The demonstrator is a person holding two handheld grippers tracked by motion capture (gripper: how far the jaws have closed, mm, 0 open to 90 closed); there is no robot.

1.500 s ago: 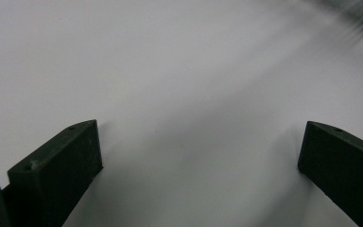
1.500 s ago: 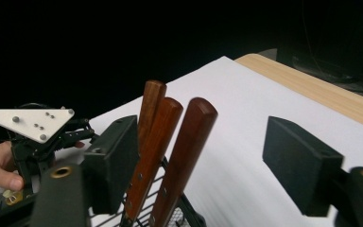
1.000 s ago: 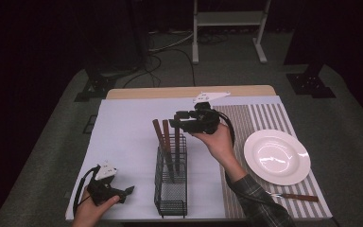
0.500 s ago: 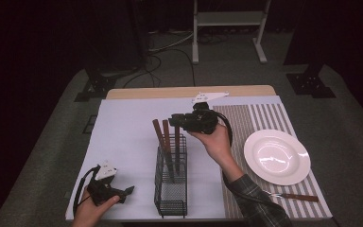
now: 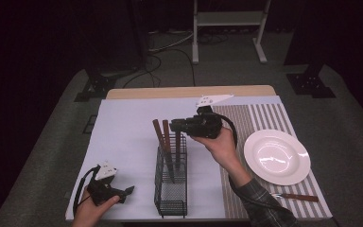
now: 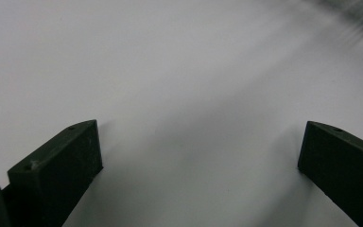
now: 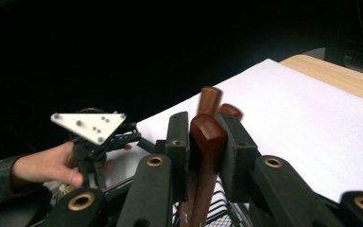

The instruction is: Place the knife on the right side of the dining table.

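right gripper (image 7: 207, 156) clamped on brown wooden utensil handle (image 7: 207, 137) in black wire caddy (image 5: 171, 189); left gripper (image 6: 198, 161) gaping, idle. risks snagging neighbouring handles (image 5: 161, 137), tipping caddy.

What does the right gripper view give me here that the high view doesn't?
Right gripper view: the right tool has just been closing, and its pads press on a brown wooden handle, with two more handle tips just behind.

High view: the black wire caddy holding three handles, the white plate, a utensil on the striped mat.

Both: the left tool resting on the white sheet, and the handles.
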